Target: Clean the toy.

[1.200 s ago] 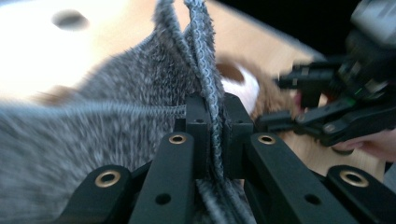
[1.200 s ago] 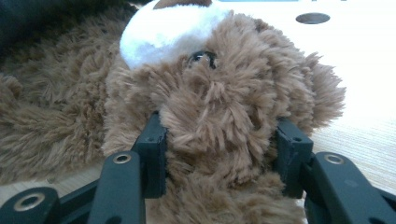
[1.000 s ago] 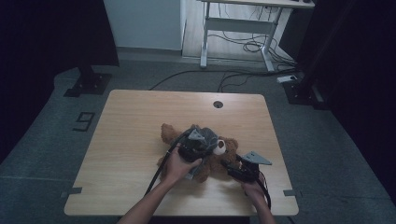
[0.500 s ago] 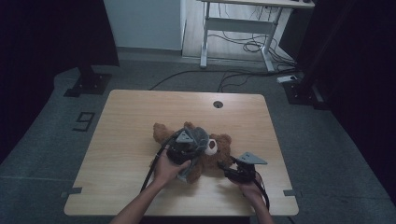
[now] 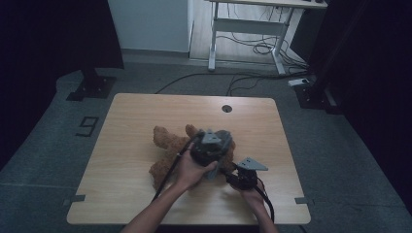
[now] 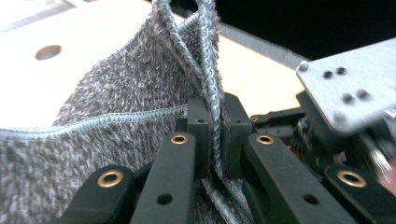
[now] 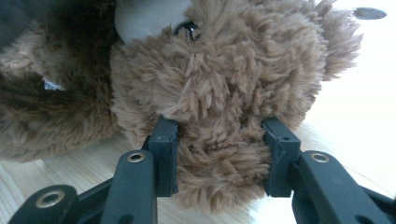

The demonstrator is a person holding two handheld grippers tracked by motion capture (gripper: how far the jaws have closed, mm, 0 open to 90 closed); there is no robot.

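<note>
A brown teddy bear (image 5: 167, 141) lies in the middle of the wooden table (image 5: 136, 116). My left gripper (image 5: 211, 145) hovers over its head, shut on the stitched edge of a grey knit cloth (image 6: 116, 93); in the left gripper view the seam runs up between the left gripper (image 6: 215, 121) pads. My right gripper (image 5: 240, 177) sits at the bear's right, near the table's front. Its jaws have just been closing, and in the right gripper view the right gripper (image 7: 219, 135) pads press into the fur on both sides of the bear's head (image 7: 224, 70).
A round cable hole (image 5: 227, 108) sits near the table's far edge. Beyond the table stand a white desk frame (image 5: 248, 29), loose floor cables (image 5: 252, 48) and a dark stand base (image 5: 92, 87). The right gripper's grey plate (image 6: 355, 84) is close beside the left jaws.
My left gripper has lifted and shifted right with the grey cloth, over the bear's head. The right gripper has slid slightly left toward the bear.
</note>
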